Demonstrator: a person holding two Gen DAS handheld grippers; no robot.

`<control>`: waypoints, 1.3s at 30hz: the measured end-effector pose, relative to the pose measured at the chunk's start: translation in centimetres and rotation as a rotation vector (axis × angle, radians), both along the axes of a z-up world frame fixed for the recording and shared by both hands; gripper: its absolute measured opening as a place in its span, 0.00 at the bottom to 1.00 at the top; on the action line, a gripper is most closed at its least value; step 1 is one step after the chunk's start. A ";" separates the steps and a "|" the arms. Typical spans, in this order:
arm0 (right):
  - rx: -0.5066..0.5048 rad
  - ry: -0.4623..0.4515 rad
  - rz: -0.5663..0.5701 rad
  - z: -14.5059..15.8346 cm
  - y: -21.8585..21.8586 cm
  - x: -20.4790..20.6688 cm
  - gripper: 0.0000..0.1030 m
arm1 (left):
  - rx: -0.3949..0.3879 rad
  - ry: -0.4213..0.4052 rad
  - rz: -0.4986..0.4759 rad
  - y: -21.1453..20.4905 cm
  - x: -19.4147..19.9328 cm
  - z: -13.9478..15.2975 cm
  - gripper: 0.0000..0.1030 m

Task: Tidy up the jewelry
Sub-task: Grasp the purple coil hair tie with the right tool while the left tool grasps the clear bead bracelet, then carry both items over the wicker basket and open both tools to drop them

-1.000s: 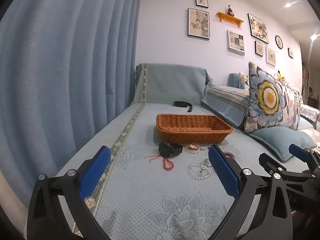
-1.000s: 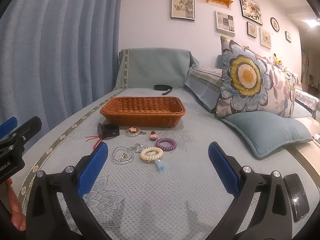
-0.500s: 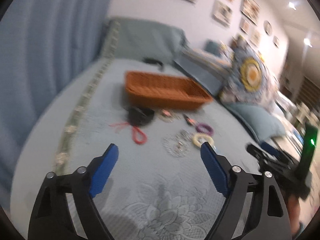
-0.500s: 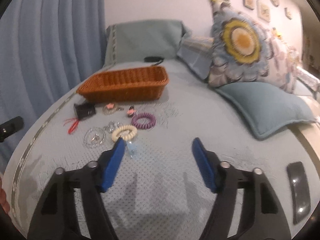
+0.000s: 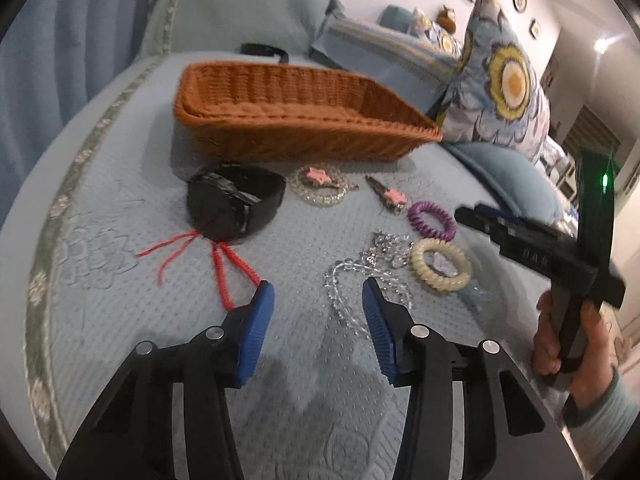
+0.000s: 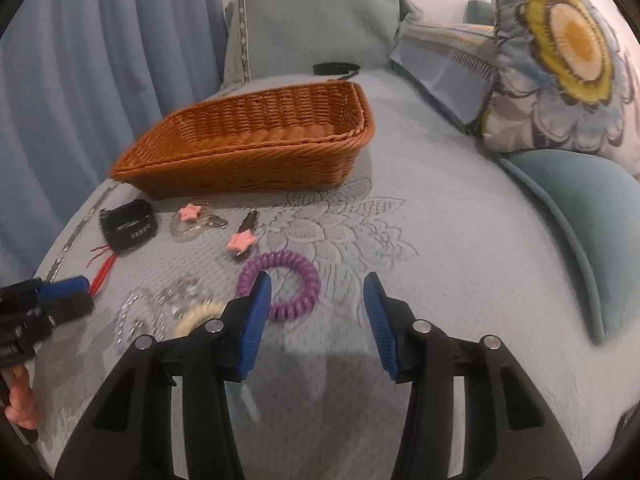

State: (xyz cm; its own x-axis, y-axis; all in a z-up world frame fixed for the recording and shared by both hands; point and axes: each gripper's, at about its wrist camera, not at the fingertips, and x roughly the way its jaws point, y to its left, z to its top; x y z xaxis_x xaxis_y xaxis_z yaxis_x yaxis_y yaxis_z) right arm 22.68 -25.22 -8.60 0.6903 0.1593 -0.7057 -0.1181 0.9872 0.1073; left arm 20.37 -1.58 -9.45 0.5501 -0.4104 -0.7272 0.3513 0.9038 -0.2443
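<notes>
An empty brown wicker basket point(image 5: 288, 120) point(image 6: 256, 148) stands on the blue bedspread. In front of it lie a black watch point(image 5: 236, 204) point(image 6: 128, 226), a red cord bracelet point(image 5: 224, 268), two pink-star pieces point(image 5: 320, 178) point(image 6: 240, 240), a purple coil band point(image 5: 432, 220) point(image 6: 280, 284), a cream coil band point(image 5: 440, 264) and a clear bead bracelet point(image 5: 352, 280). My left gripper point(image 5: 318, 300) is open, low over the cloth between the red cord and the bead bracelet. My right gripper point(image 6: 316, 300) is open, its left finger over the purple band's near edge.
A flowered cushion point(image 6: 560, 48) and a blue pillow point(image 6: 580, 216) lie to the right. A black strap point(image 6: 336, 69) lies behind the basket. Blue curtains point(image 6: 100, 60) hang on the left. The right gripper also shows in the left wrist view point(image 5: 540, 248).
Both grippers have moved forward and down toward the jewelry and their jaws have narrowed. The right gripper now reaches the purple band, the left sits beside the bead bracelet.
</notes>
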 end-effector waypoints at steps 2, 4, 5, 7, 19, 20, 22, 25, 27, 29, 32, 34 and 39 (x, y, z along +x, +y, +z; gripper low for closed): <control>-0.027 0.005 0.017 -0.1 0.5 0.6 0.43 | 0.037 0.000 -0.015 -0.9 0.4 -0.3 0.42; -0.070 0.039 0.026 -0.7 1.3 1.3 0.43 | 0.078 0.010 -0.020 -1.7 0.7 -0.9 0.42; -0.087 0.066 0.027 -1.1 1.6 1.8 0.43 | 0.111 0.005 -0.020 -2.2 0.8 -1.1 0.42; -0.104 0.113 0.037 -1.8 1.9 2.8 0.35 | 0.177 -0.023 -0.024 -3.0 0.6 -1.2 0.42; -0.100 0.050 0.102 -0.8 3.1 1.0 0.09 | 0.251 -0.147 -0.026 -4.4 -1.2 0.1 0.06; -0.093 0.035 0.103 -0.4 3.0 0.6 0.09 | 0.228 -0.155 -0.026 -4.0 -1.4 0.6 0.06; -0.080 -0.001 0.107 0.6 2.8 0.0 0.09 | 0.176 -0.198 -0.026 -3.4 -2.2 2.3 0.06; -0.083 -0.048 0.110 2.3 2.9 -0.7 0.08 | 0.121 -0.244 -0.024 -2.9 -2.7 4.6 0.06; -0.075 -0.078 0.112 3.5 2.8 -1.0 0.08 | 0.084 -0.272 -0.033 -2.5 -3.0 5.8 0.06; -0.067 -0.100 0.112 4.6 2.6 -0.8 0.08 | 0.049 -0.292 -0.042 -2.2 -2.9 7.0 0.06; -0.070 -0.129 0.112 6.1 2.8 0.0 0.08 | 0.023 -0.308 -0.051 -2.0 -2.0 8.4 0.06; -0.082 -0.145 0.110 6.7 3.2 0.9 0.08 | 0.009 -0.322 -0.061 -1.9 -0.6 9.5 0.06; -0.081 -0.158 0.095 7.6 4.1 5.3 0.08 | -0.023 -0.327 -0.072 -1.8 4.3 11.1 0.06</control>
State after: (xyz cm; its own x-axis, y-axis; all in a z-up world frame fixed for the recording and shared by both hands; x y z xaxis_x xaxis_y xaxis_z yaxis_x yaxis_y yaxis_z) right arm 28.02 -21.15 -1.00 0.7781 0.1765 -0.6029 -0.2205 0.9754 0.0010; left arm 24.68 -3.35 1.68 0.7220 -0.4712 -0.5066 0.4772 0.8693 -0.1284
